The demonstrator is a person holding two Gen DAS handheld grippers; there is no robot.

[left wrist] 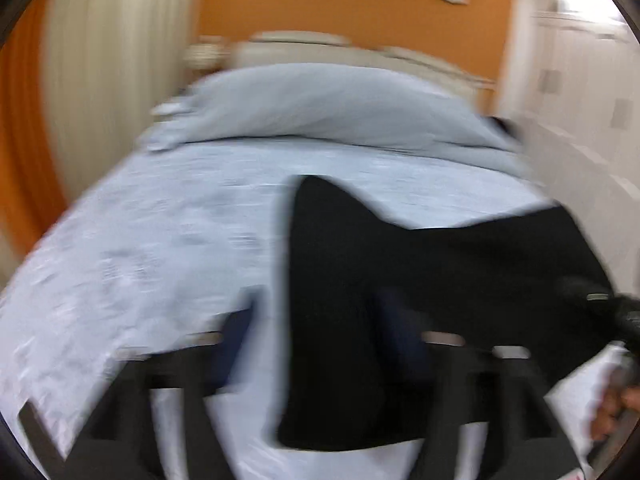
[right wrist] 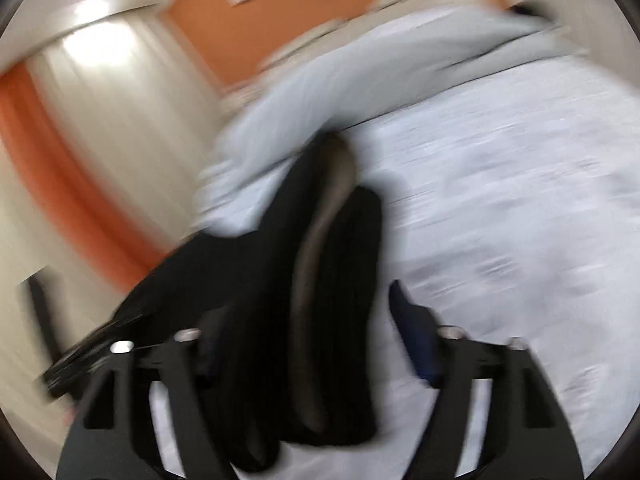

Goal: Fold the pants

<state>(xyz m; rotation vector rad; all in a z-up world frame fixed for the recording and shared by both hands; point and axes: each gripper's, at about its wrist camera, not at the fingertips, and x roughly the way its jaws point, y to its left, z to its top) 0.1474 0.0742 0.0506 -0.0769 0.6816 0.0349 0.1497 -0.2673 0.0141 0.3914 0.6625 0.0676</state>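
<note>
Both views are motion-blurred. Black pants lie on a pale blue bed. In the left wrist view the cloth hangs between my left gripper's spread fingers, over the right finger; the left finger is bare. In the right wrist view the pants lie bunched in folds, a grey lining showing, between my right gripper's spread fingers. The right finger stands clear of the cloth. The other gripper shows at the left, against the cloth's edge.
A large pale blue pillow or duvet roll lies across the head of the bed. Behind it are a white headboard and an orange wall. A curtain hangs at the left and white cupboards stand at the right.
</note>
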